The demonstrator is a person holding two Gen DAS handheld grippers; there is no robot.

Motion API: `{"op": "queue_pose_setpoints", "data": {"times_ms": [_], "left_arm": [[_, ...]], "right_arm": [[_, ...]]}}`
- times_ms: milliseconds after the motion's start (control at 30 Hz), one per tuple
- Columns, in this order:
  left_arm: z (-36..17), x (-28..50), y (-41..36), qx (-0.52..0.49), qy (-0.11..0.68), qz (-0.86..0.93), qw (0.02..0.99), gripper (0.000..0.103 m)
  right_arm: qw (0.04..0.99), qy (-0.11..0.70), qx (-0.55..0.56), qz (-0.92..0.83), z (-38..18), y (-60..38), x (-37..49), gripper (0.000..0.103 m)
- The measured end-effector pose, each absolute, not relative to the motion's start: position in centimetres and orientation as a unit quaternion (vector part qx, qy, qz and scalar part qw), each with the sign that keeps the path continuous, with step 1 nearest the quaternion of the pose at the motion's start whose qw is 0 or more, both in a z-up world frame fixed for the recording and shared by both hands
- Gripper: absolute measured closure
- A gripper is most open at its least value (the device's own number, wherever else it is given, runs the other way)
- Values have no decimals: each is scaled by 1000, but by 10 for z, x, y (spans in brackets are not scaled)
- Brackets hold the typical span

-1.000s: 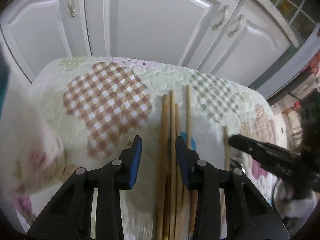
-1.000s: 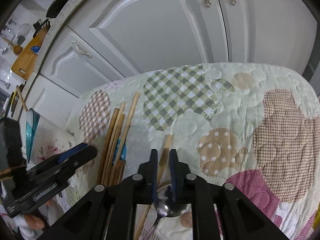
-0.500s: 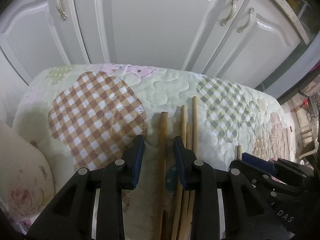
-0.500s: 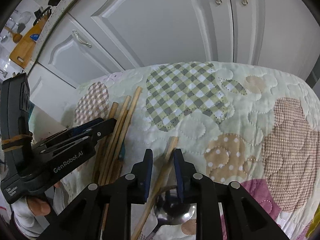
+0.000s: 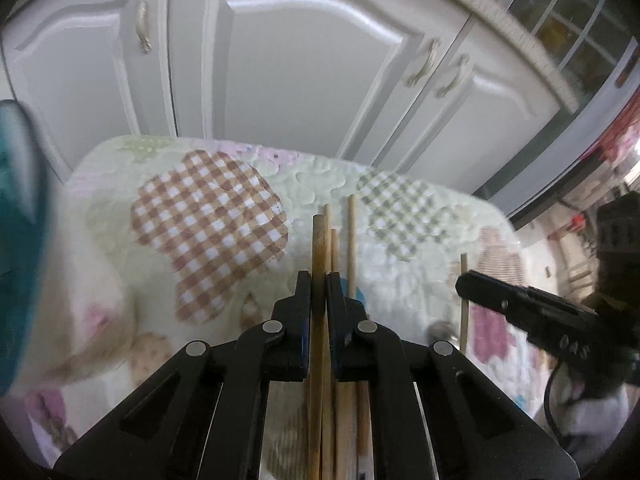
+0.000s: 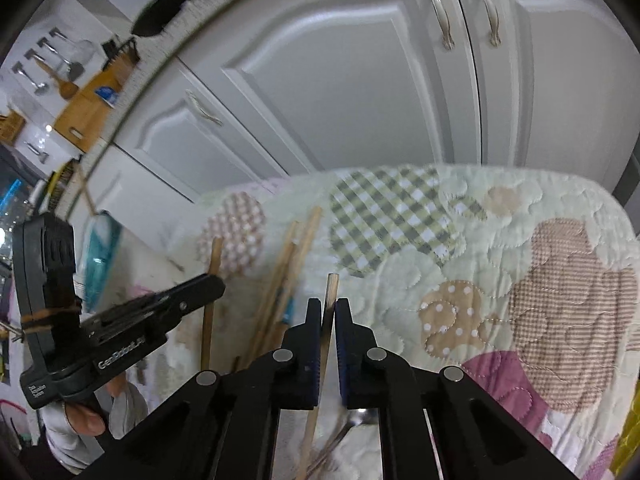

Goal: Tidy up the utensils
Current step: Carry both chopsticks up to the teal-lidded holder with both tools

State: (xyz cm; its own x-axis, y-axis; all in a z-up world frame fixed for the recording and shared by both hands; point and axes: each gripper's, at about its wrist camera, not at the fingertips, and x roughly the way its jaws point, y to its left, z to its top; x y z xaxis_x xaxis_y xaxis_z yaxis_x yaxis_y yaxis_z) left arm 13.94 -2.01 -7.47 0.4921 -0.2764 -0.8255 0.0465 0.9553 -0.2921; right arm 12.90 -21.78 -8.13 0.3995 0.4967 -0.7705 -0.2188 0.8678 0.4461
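Above the quilted cloth (image 5: 320, 176), each gripper (image 5: 319, 280) (image 6: 328, 306) pinches what looks like one wooden chopstick (image 5: 319, 240) (image 6: 331, 286).

Quilt (image 5: 224, 216) was patched in brown, green checks on cream; chopsticks (image 5: 319, 248) were tan; cabinet doors (image 5: 304, 64) white; grippers (image 5: 319, 292) black.

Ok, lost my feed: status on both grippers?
Left gripper shut on one chopstick. Right gripper shut on another chopstick. More sticks loose on quilt. Nothing in the way.
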Motion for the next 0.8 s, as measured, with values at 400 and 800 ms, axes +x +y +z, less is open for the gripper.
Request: {"op": "queue_pose_setpoints", "data": {"times_ms": [400, 800], "left_arm": [[0, 70, 19, -149, 430, -124, 882, 97], [91, 26, 80, -170, 343, -110, 917, 97]], "right_arm": [[851, 436, 118, 268, -1, -203, 82, 98], [869, 377, 77, 312, 65, -165, 66, 98]]}}
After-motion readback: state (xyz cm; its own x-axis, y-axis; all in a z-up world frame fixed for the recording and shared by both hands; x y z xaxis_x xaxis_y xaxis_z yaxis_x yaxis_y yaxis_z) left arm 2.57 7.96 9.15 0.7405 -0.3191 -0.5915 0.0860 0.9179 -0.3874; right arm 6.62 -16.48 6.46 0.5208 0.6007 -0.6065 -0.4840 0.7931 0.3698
